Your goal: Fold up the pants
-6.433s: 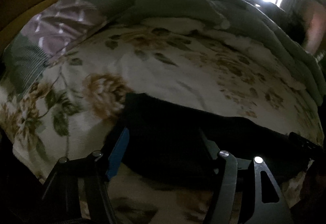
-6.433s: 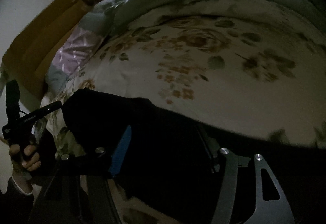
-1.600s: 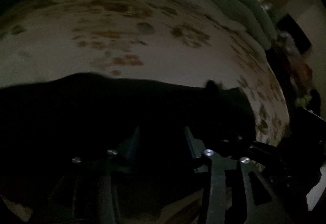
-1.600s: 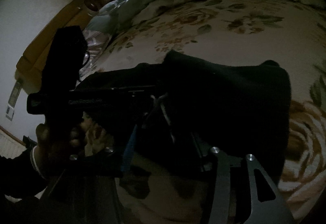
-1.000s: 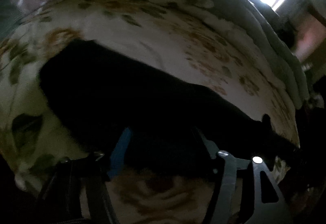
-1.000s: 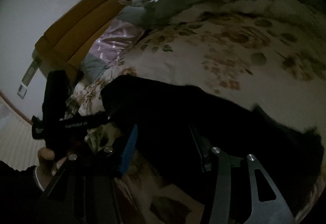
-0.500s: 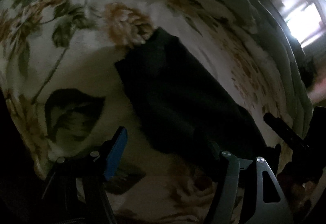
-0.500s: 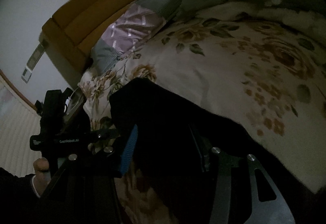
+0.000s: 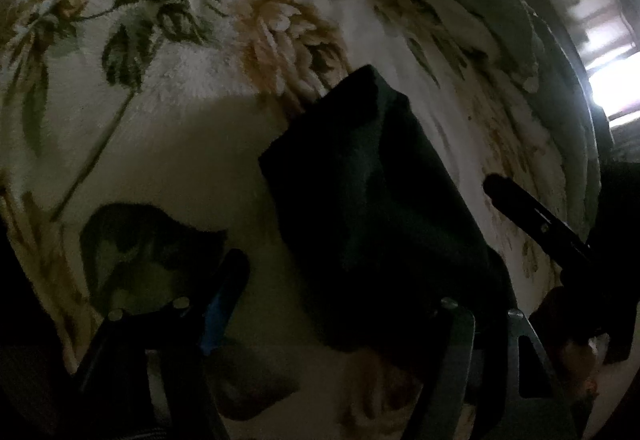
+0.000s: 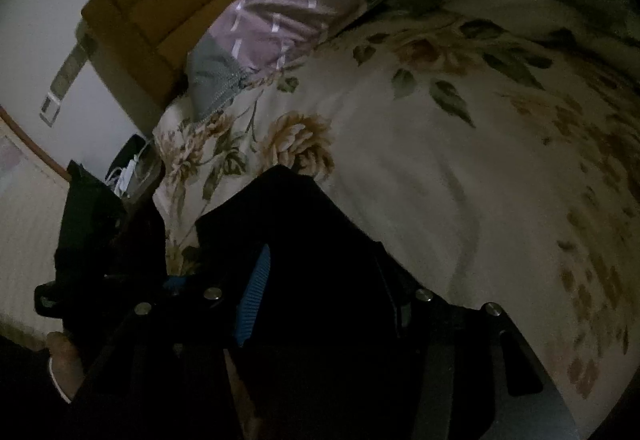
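Now shorter than a second ago: pants (image 9: 372, 200) doubled from a long strip into a compact dark bundle on the flowered blanket (image 9: 180, 112). Probably one fold done. Long axis from near right toward a far-left corner. Left gripper (image 9: 340, 304) spread wide, holding nothing. Right gripper (image 10: 328, 280) open over cloth.

The pants (image 9: 372, 200) are dark, matt cloth. Under them the blanket (image 9: 180, 128) looks fuzzy and plush, printed with flowers. The pillow (image 10: 280, 24) is smooth woven cloth with a faint sheen. The headboard (image 10: 168, 0) looks like smooth, padded upholstery.
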`<state>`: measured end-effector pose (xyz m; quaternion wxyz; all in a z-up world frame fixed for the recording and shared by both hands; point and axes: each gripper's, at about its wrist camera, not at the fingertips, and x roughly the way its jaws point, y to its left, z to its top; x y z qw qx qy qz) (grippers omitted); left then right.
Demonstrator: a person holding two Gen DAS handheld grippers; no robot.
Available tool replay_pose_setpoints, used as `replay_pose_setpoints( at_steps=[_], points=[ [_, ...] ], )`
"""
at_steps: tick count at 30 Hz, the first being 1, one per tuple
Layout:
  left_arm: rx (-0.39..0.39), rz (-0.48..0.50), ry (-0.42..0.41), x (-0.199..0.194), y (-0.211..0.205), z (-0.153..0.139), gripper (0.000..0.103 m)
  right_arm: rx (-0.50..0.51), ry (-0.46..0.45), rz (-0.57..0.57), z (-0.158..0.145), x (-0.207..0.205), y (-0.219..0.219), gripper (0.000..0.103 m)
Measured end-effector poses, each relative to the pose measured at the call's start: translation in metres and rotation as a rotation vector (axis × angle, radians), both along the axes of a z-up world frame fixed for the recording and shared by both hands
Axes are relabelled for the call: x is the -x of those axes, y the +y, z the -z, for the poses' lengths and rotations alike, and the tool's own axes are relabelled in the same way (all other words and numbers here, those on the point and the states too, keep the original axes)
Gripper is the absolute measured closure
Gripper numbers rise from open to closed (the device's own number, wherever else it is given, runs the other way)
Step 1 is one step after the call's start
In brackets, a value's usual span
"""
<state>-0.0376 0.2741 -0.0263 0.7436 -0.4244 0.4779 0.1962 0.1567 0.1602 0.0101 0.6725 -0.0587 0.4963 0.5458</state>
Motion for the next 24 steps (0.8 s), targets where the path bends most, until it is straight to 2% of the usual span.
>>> replay_pose_setpoints(
  at_steps=[7, 11, 12, 14, 15, 17, 19, 24],
  points=[
    [0.001, -0.015, -0.013, -0.004, 0.007, 0.007, 0.029, 0.062, 0.016, -0.103, 0.022, -0.006, 0.046, 0.051],
    [-0.050, -0.001, -0.004, -0.008, 0.001, 0.007, 0.033, 0.105, 0.029, -0.150, 0.037, -0.007, 0.066, 0.051],
    [-0.085, 0.003, 0.006, -0.009, -0.002, 0.006, 0.036, 0.113, 0.027, -0.158, 0.038, -0.006, 0.068, 0.052],
    [-0.141, 0.010, 0.018, -0.013, -0.003, 0.004, 0.064, 0.115, 0.013, -0.172, 0.038, -0.003, 0.069, 0.068],
    [-0.137, 0.023, 0.004, -0.014, -0.005, 0.004, 0.070, 0.112, 0.012, -0.173, 0.037, -0.003, 0.068, 0.077],
    [-0.144, 0.030, -0.010, -0.015, -0.007, 0.000, 0.080, 0.092, -0.001, -0.164, 0.031, -0.001, 0.061, 0.085],
    [-0.155, 0.047, -0.032, -0.016, -0.012, -0.008, 0.085, 0.067, -0.002, -0.149, 0.025, -0.002, 0.052, 0.094],
    [-0.193, 0.086, -0.099, -0.018, -0.030, -0.038, 0.087, -0.004, -0.007, -0.087, 0.000, -0.005, 0.019, 0.096]
  ],
)
